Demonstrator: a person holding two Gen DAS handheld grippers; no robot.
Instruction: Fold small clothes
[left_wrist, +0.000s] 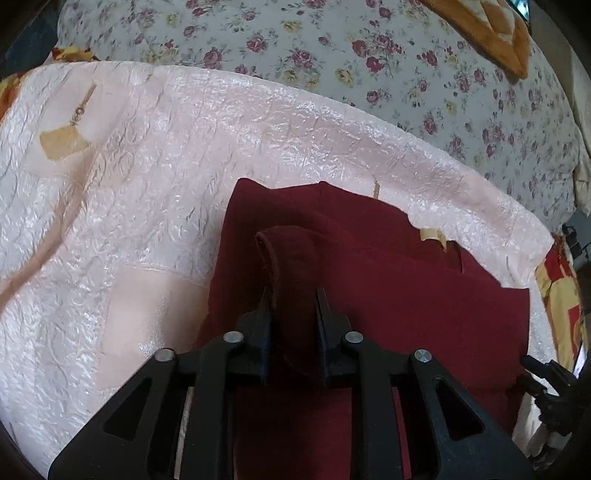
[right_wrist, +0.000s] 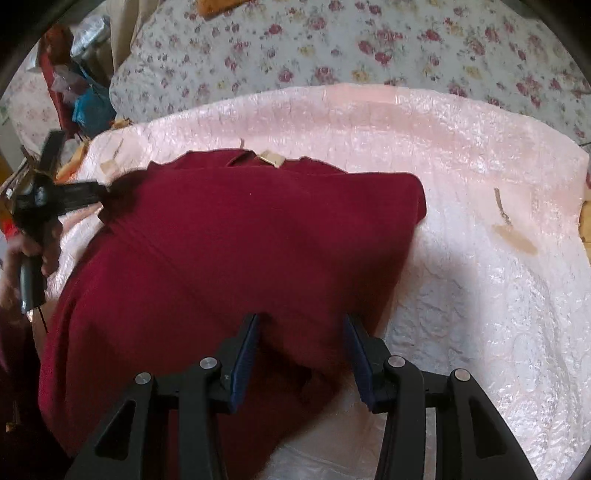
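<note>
A dark red garment (right_wrist: 240, 251) lies on a shiny pink quilted sheet (right_wrist: 461, 184). In the left wrist view my left gripper (left_wrist: 293, 295) is shut on a hemmed edge of the red garment (left_wrist: 291, 258), lifted into a rounded fold above the rest of the cloth (left_wrist: 406, 288). In the right wrist view my right gripper (right_wrist: 301, 321) is open, its jaws wide apart over the garment's near right part. The left gripper (right_wrist: 74, 195) shows at the far left of that view, blurred, on the garment's far corner, held by a hand.
A floral bedspread (left_wrist: 332, 55) lies beyond the pink sheet (left_wrist: 129, 166). An orange cushion (left_wrist: 491, 33) sits at the back right. Cluttered bags and items (right_wrist: 81, 92) stand beside the bed. The right gripper (left_wrist: 554, 387) shows at the left wrist view's right edge.
</note>
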